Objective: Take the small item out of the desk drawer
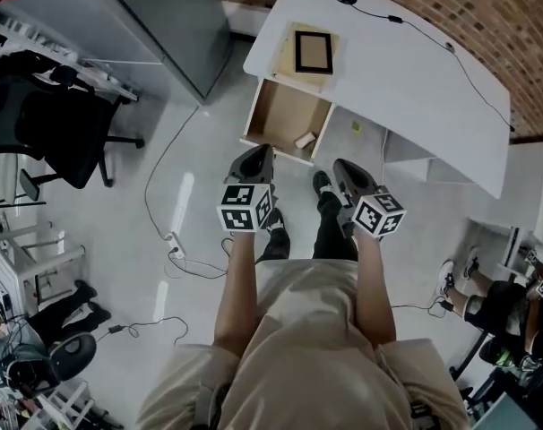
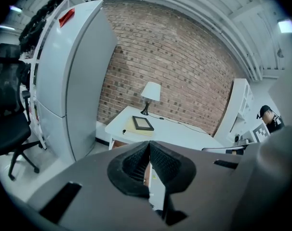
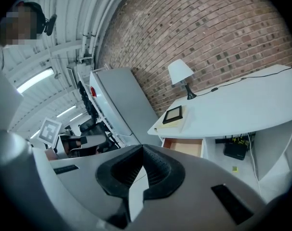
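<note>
Head view shows you standing before the white table (image 1: 388,79), with its drawer (image 1: 280,106) pulled open toward you. The small item (image 1: 305,139), a pale block, lies on the drawer bottom near the front edge. It is ahead of both tools, between them, and touches neither. Your left hand-held gripper (image 1: 256,156) is a little to the left of the item. Your right hand-held gripper (image 1: 341,168) is a little to the right of it and nearer to you. In the left gripper view the jaws are pressed together with nothing between them. In the right gripper view the jaws are also pressed together and empty, and the open drawer is ahead of them.
</note>
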Demonstrator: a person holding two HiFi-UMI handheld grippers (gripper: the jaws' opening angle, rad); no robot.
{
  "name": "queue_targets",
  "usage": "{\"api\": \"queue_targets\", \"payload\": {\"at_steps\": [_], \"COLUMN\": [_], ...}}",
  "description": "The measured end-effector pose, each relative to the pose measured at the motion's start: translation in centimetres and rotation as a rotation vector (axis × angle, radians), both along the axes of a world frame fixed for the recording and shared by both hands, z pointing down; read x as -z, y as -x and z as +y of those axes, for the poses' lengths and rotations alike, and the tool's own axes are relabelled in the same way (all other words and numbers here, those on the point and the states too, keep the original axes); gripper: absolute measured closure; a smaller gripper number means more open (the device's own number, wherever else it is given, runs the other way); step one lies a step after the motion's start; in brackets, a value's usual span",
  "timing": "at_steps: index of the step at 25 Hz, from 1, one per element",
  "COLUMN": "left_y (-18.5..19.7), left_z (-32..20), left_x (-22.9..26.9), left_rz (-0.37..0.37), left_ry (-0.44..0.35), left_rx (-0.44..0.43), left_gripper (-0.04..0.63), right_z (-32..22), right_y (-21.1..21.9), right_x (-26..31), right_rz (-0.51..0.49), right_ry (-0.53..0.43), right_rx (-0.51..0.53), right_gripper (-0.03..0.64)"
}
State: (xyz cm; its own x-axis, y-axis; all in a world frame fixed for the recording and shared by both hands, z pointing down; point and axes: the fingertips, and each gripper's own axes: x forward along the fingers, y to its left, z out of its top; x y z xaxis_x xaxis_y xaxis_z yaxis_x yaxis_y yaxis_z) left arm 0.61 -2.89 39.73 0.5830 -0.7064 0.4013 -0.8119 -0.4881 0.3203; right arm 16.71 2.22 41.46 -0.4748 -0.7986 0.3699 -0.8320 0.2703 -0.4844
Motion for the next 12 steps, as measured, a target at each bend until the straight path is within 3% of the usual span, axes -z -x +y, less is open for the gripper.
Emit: {"api": "queue_targets", "payload": {"at_steps": [5,9,12], "left_y": [1.4,1.6,1.3], "left_z": [-2.1,-3.3,-3.8], "left_x": [-1.3,-1.7,-2.6], "left_rz": [-0.008,0.033,0.035], "left_ry": [0.029,0.031,0.05], "left_rx": [0.096,0.149,0.179], "left_gripper": [0.578,0.578,0.578], "right_z": [-4.2,-7.3,-9.2], "right_y": [1.7,2.4,2.6], "right_x": [-0.9,-1.5,-2.7], "right_rz": [0.057,0.023,0.056], "right_ry": [0.009,0.01,0.026], "right_rx": [0.145,0.217,0.286], "right_gripper": [0.591,0.591,0.591]}}
